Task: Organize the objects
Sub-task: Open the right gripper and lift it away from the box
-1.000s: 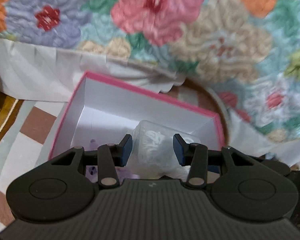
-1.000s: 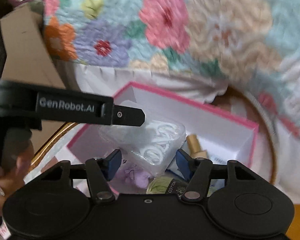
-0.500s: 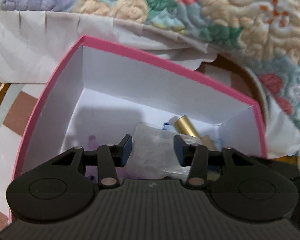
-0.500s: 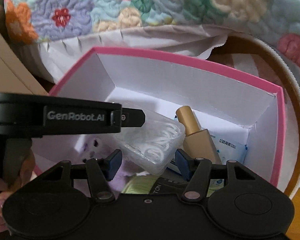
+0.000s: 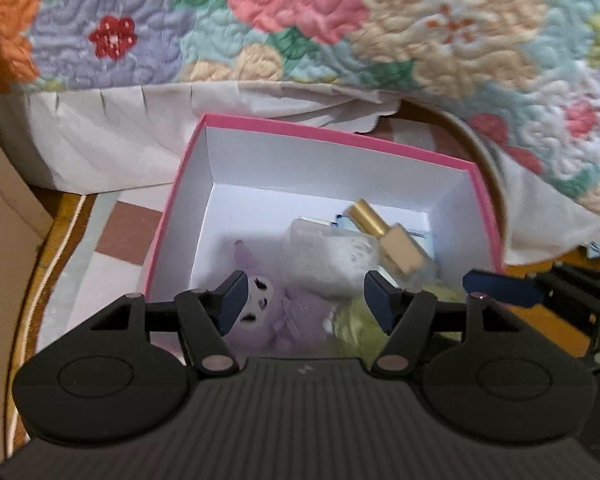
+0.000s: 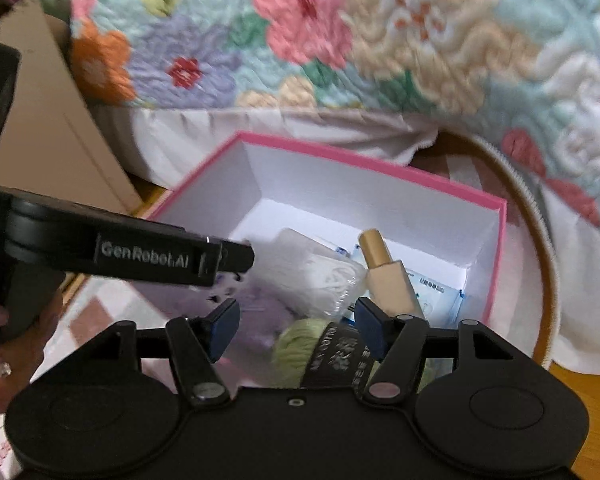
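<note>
A pink box with white inside [image 5: 332,134] [image 6: 380,164] holds a clear bag of white loops [image 5: 332,256] [image 6: 320,276], a gold-capped bottle [image 5: 392,240] [image 6: 388,272], a purple plush toy [image 5: 272,308] [image 6: 260,308], green yarn [image 5: 356,324] [image 6: 300,344] and blue-white packets [image 6: 436,288]. My left gripper [image 5: 305,298] is open and empty above the box's near edge; it also shows in the right wrist view [image 6: 236,258]. My right gripper [image 6: 294,328] is open and empty over the yarn; one of its fingers [image 5: 500,286] shows at the right of the left wrist view.
A floral quilt [image 5: 340,20] [image 6: 380,40] hangs behind the box. The box sits on a round checked mat with a gold rim [image 5: 32,280] [image 6: 548,272]. A cardboard box [image 6: 48,120] stands at the left.
My left gripper opened wider and let go of the bag of white loops, which now lies in the box. Both grippers pulled back and up from the box.
</note>
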The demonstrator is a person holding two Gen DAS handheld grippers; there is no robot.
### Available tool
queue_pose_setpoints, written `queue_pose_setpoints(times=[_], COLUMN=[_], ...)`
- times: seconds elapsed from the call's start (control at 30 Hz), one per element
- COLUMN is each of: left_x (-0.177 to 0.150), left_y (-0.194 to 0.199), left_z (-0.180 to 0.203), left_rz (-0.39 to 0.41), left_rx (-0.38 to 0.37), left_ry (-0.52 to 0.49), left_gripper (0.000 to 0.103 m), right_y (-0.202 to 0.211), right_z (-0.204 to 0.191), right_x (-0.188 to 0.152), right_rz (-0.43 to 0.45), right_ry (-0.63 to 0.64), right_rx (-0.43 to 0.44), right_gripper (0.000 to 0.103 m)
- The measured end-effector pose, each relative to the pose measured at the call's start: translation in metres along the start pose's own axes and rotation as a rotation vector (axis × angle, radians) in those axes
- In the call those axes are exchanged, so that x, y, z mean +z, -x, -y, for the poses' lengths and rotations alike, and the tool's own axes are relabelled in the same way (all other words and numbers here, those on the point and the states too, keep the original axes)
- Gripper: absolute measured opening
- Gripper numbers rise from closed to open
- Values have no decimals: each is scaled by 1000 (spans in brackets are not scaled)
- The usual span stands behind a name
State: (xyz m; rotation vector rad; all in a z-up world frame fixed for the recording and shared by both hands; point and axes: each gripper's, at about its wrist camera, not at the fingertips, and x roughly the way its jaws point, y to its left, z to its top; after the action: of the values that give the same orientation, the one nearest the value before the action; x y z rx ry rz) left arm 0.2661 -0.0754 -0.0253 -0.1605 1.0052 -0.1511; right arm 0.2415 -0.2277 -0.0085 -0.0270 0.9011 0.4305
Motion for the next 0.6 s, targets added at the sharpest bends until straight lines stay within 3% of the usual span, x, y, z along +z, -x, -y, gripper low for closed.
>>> queue_pose_setpoints(times=[0.37, 0.6], left_x=[-14, -36], left_y=[105, 144], left_z=[18, 29], left_rz=[-21, 3], left_rx=[-64, 0], left_ry=[-53, -106], left_gripper=[68, 71], right_y=[91, 126], right_z=[-31, -53], right_x=[5, -14], right_rz=[19, 10], right_ry=[89, 115], right_rx=[-7, -16], right_gripper=[69, 70])
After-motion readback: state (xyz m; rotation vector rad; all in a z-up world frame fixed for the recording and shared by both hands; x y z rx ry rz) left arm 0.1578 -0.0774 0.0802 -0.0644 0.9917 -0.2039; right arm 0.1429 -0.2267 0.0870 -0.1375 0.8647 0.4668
